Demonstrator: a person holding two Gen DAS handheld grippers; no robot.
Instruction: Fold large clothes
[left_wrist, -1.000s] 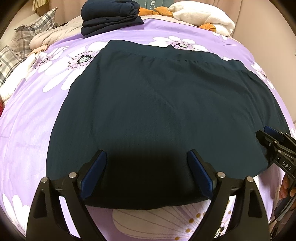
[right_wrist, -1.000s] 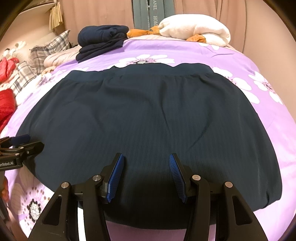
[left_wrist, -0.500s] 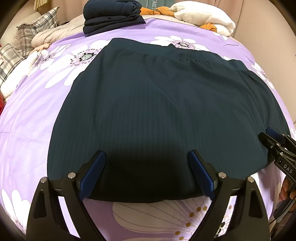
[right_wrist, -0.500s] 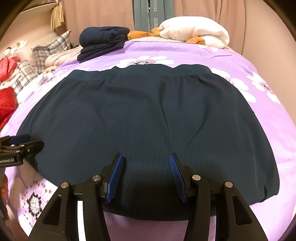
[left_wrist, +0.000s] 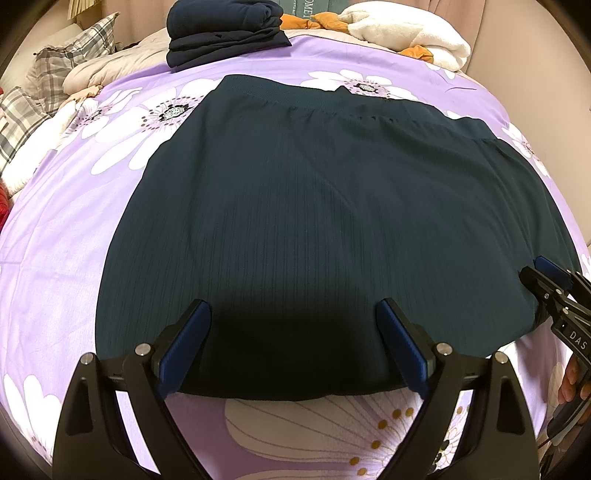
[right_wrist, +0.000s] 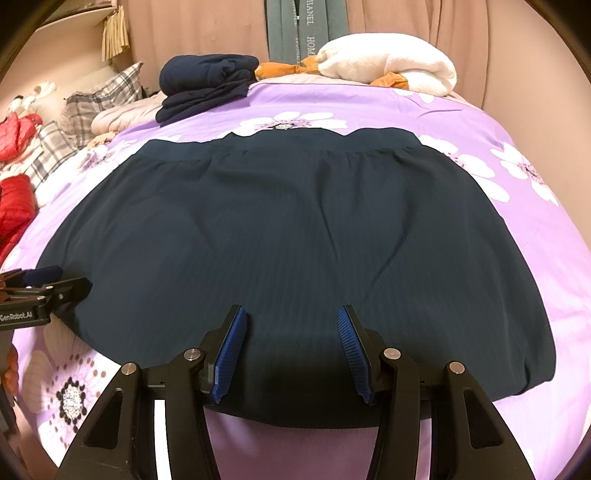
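A large dark teal skirt (left_wrist: 325, 221) lies spread flat on the purple flowered bedspread (left_wrist: 55, 258), waistband at the far side, hem nearest me. It also shows in the right wrist view (right_wrist: 295, 236). My left gripper (left_wrist: 291, 317) is open and empty, hovering over the hem at the skirt's left part. My right gripper (right_wrist: 291, 321) is open and empty, over the hem further right. The right gripper shows at the left wrist view's right edge (left_wrist: 546, 280); the left gripper shows at the right wrist view's left edge (right_wrist: 48, 284).
A stack of folded dark navy clothes (right_wrist: 207, 85) sits at the far side of the bed. A white and orange bundle (right_wrist: 388, 62) lies beside it. Plaid pillows (right_wrist: 103, 96) and red clothing (right_wrist: 14, 206) lie at the left. Curtains (right_wrist: 406, 22) hang behind.
Both grippers have drawn back slightly toward me, so more bedspread shows below the hem. The skirt has not moved.
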